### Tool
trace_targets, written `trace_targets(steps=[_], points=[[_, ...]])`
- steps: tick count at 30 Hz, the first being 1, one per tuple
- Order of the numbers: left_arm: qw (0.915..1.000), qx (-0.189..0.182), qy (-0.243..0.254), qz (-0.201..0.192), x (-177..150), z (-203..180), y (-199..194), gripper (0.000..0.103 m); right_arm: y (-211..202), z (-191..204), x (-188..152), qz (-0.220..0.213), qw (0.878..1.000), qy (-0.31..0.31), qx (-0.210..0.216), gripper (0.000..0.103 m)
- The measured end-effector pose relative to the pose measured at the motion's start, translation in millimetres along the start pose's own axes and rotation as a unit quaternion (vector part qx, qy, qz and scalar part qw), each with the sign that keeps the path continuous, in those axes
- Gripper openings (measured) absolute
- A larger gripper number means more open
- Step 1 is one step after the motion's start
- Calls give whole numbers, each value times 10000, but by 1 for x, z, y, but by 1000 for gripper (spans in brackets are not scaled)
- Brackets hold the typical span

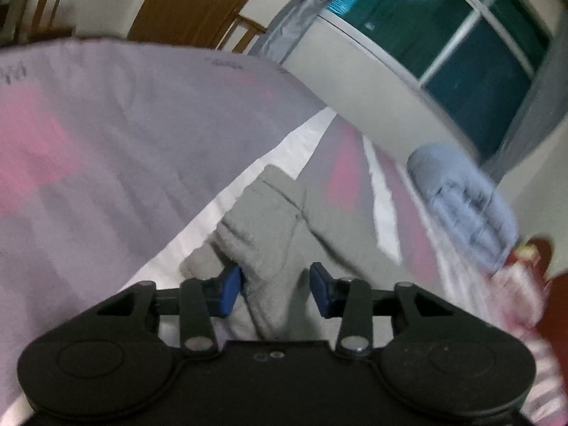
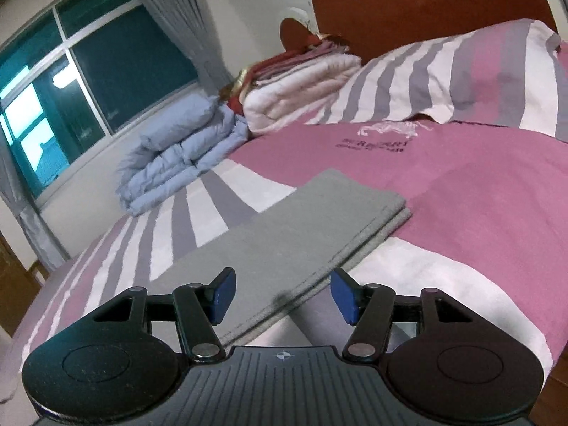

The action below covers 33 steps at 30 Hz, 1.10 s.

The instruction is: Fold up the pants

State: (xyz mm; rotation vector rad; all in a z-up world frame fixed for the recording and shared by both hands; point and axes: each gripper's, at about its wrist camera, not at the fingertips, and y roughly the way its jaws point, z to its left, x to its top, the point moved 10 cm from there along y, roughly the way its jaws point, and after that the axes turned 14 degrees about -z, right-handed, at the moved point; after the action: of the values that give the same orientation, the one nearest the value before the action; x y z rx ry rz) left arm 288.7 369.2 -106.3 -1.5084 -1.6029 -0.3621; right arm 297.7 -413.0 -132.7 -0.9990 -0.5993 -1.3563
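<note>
The grey pants [image 2: 284, 223] lie folded in a long flat strip on the pink and striped bed cover [image 2: 461, 213]. My right gripper [image 2: 282, 296] hangs open just over the strip's near end, its blue pads apart and clear of the cloth. In the blurred left wrist view a thick bunched fold of the grey pants [image 1: 262, 220] rises between the blue pads of my left gripper [image 1: 276, 291]. The cloth fills the gap there, and the jaws are shut on it.
A folded light-blue quilt [image 2: 181, 152] and a stack of white and red blankets [image 2: 301, 85] sit at the bed's far side under the window [image 2: 88, 71]. A striped pillow [image 2: 461, 78] leans on the brown headboard [image 2: 390, 3]. The light-blue quilt [image 1: 465, 202] also shows beyond the left gripper.
</note>
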Motion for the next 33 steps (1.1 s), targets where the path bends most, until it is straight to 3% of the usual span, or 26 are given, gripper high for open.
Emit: trace_targets(steps=[2, 5, 7, 8, 11, 15, 18, 20, 25, 27, 30, 33], points=[[9998, -89, -168, -27, 8, 2, 4, 16, 1, 0, -1, 44, 10000, -14, -14, 59], [9979, -395, 249, -458, 29, -17, -10, 13, 2, 1, -1, 66, 10000, -59, -21, 59], [9966, -446, 453, -530, 37, -23, -16, 13, 1, 2, -1, 71, 9999, -114, 19, 59], [9968, -377, 553, -439, 33, -20, -14, 13, 2, 1, -1, 93, 9999, -116, 28, 59], [9936, 79, 1070, 349, -4, 10, 3, 13, 6, -3, -5, 223, 9997, -12, -27, 59], [9966, 16, 792, 212, -1, 14, -11, 22, 8, -10, -7, 335, 9992, 190, -74, 59], [9934, 362, 1088, -63, 6, 9, -29, 27, 4, -15, -4, 239, 9991, 349, -63, 59], [9903, 365, 1313, -272, 7, -11, -45, 26, 3, -20, -2, 190, 9986, 490, -75, 59], [9776, -229, 2087, -160, -31, -78, -54, 32, 4, -34, 1, 177, 9955, 931, -82, 59], [9726, -300, 2307, 2, -54, -94, -50, 33, 7, -44, 3, 165, 9911, 1319, -42, 59], [9703, -134, 2392, 337, -90, -95, -38, 37, 16, -60, 6, 187, 9806, 1950, -35, 59], [9707, -75, 2400, 139, -101, -84, -34, 39, 29, -82, 9, 170, 9638, 2657, -142, 59]])
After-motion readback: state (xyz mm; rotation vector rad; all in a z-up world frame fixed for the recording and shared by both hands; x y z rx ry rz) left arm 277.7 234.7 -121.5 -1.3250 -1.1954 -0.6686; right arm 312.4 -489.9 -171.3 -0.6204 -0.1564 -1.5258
